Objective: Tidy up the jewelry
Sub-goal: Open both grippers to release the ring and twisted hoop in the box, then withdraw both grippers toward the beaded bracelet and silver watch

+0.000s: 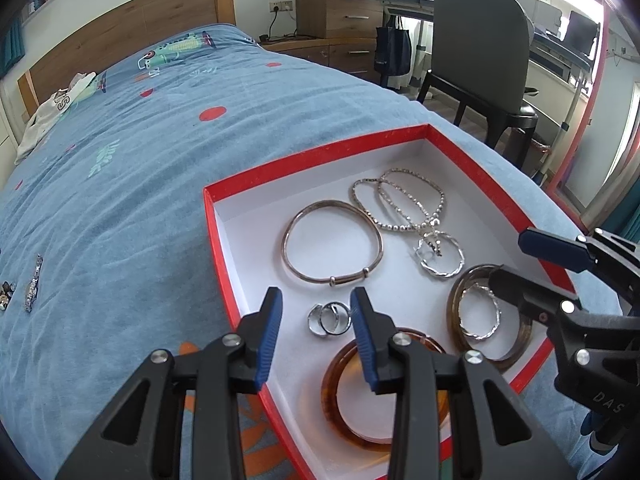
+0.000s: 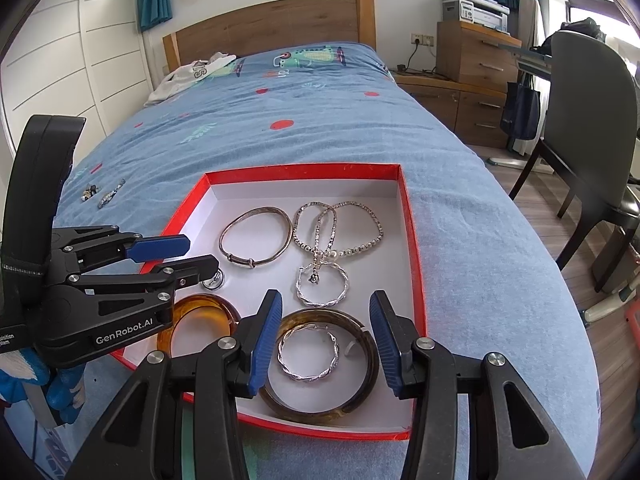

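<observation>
A red-rimmed box (image 2: 412, 240) of bangles and chains sits on a blue bedspread (image 2: 320, 132). The right gripper (image 2: 326, 340) hovers open over a dark bangle (image 2: 320, 404) ringing a silver hoop (image 2: 308, 354)

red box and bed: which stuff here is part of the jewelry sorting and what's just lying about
Part of the job:
- red box
- silver bangle, bead necklaces
- amber bangle, dark bangle, twisted hoops
- rings
- loose pieces on the blanket

Lying about:
- white garment
- chair
- printer

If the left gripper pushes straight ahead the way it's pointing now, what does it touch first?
Most likely the pair of silver rings lying on the box floor between the left gripper's open jaws, though depth is hard to judge.
</observation>
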The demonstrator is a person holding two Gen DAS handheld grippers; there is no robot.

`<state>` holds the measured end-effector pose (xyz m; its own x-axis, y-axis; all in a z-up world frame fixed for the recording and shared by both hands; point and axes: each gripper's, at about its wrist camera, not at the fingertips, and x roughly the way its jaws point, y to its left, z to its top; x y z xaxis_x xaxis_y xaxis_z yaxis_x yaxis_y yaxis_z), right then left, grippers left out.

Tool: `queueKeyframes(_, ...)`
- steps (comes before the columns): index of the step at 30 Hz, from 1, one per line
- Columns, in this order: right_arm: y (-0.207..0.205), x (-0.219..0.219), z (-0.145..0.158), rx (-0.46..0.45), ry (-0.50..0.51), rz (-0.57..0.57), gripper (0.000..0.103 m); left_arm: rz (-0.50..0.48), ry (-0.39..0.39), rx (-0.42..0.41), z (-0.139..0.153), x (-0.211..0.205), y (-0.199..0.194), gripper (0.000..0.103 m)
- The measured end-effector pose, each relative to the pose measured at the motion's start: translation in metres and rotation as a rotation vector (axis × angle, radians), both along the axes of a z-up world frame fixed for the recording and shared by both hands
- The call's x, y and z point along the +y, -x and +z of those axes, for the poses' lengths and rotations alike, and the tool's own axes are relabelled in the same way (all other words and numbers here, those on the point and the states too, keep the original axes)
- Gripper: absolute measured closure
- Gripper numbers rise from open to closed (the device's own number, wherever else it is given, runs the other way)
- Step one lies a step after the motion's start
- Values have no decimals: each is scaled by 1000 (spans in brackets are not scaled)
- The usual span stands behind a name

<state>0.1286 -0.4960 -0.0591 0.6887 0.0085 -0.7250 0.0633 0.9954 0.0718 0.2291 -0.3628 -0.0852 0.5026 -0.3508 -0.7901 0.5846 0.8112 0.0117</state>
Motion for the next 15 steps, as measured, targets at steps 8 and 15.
queueKeyframes(8, 5, 0, 8, -12, 7, -16, 55, -2, 16, -12, 11, 0, 8, 63)
queueKeyframes(15, 13, 1, 23, -34, 20, -32, 53, 7, 28, -33, 29, 7, 16, 62)
